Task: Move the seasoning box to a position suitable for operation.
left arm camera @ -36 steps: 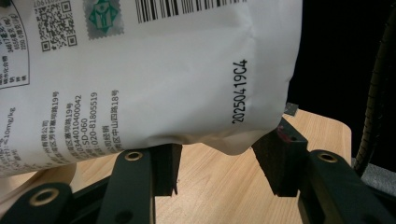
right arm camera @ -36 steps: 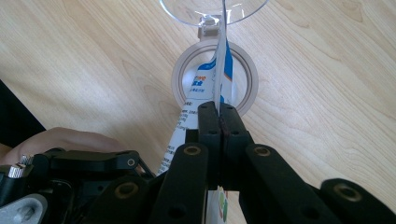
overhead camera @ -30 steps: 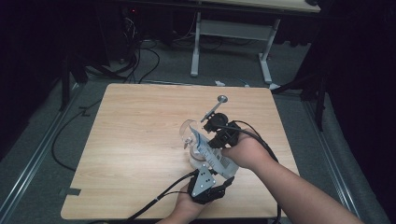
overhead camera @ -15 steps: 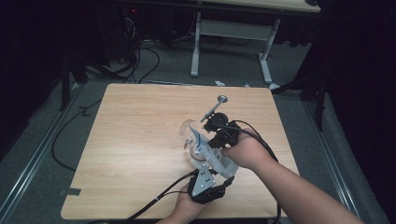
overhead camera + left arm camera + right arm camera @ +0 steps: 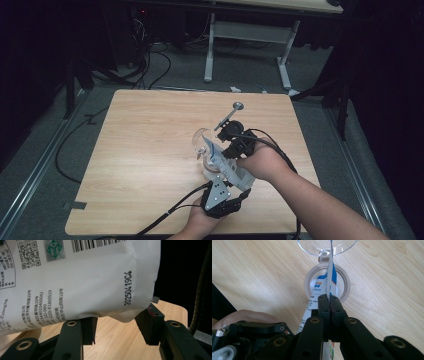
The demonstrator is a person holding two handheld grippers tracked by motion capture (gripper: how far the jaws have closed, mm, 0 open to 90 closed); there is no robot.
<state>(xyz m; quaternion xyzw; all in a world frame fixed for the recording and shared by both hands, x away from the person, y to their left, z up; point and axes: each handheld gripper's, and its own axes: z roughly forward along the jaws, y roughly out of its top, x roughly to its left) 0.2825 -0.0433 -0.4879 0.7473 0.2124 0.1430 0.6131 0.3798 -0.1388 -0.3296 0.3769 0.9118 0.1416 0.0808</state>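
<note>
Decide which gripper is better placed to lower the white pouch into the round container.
Right: the right gripper is clamped on the pouch, directly over the round container; the left gripper stands open under the pouch's corner.

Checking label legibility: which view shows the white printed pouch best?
The left gripper view: the white printed pouch is close, with barcode, QR code and date stamp readable. The right gripper view shows it edge-on, pinched in that gripper's shut jaws. The high view shows it small.
</note>
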